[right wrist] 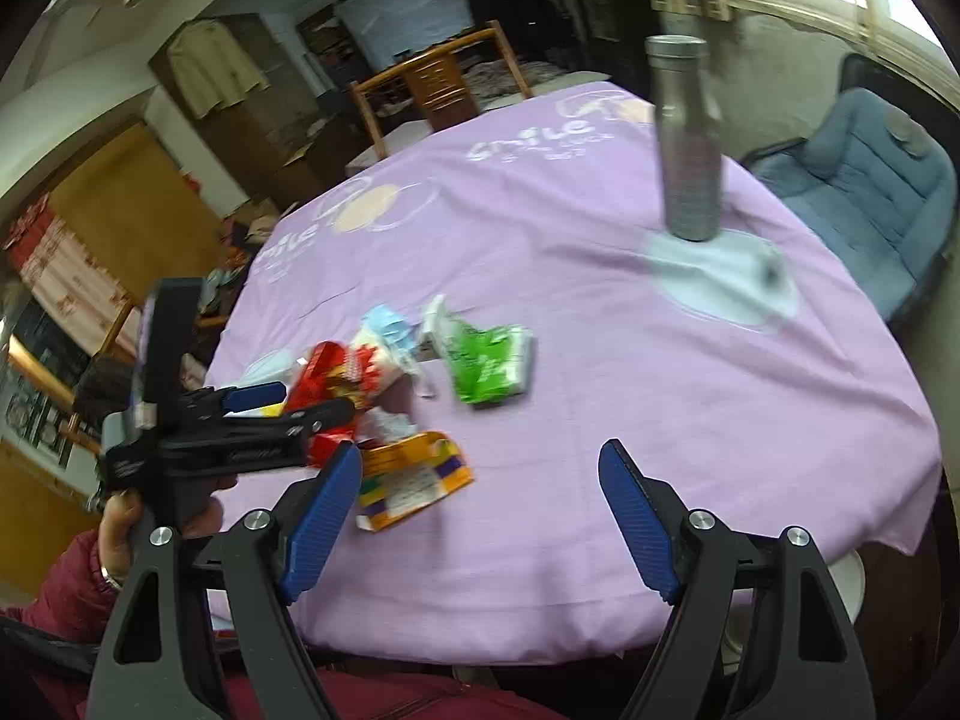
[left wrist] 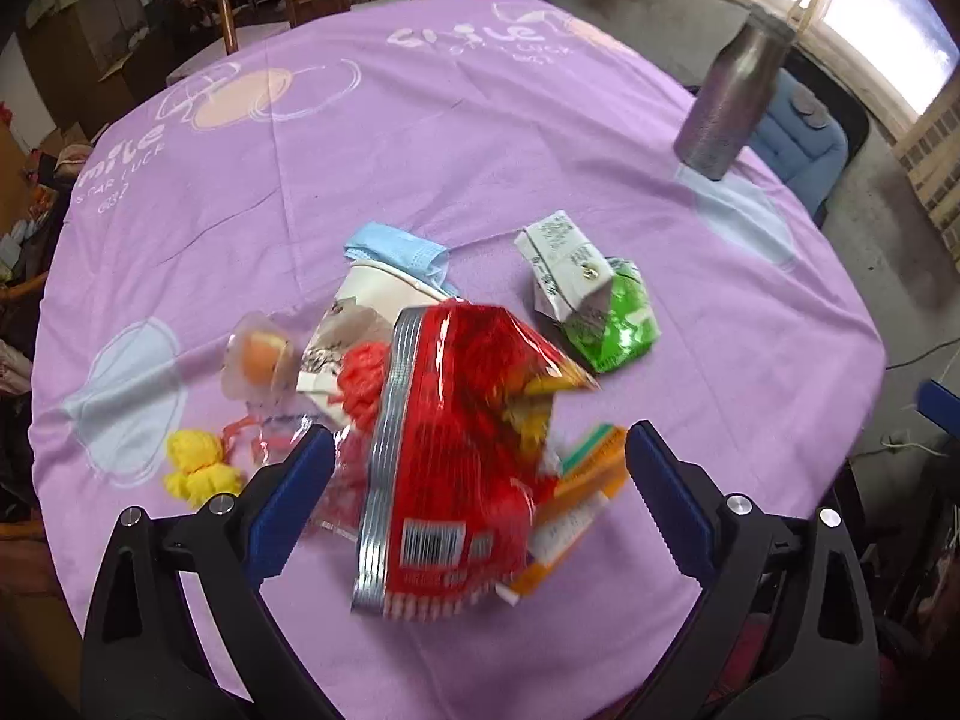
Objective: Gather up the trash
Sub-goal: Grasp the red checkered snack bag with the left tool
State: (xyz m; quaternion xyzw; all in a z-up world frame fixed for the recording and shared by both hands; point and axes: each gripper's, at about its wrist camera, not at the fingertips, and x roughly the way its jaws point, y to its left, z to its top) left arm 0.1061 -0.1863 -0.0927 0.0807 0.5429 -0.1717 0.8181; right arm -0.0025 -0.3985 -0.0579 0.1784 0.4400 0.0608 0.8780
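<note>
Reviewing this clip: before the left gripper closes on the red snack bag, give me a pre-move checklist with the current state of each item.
1. Left gripper jaws open: ok.
2. Red snack bag between its jaws: ok.
3. Pads clear of the bag: cannot tell, motion blur.
4. Orange carton out of the grip path: not ok, it lies beside the bag, inside the jaws.
5. Right gripper open and empty: ok.
6. Steel bottle upright, away from the pile: ok.

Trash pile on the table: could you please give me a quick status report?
Left gripper open around the red snack bag. Right gripper open, empty. Trash still clustered on the purple cloth; metal bottle stands clear.
</note>
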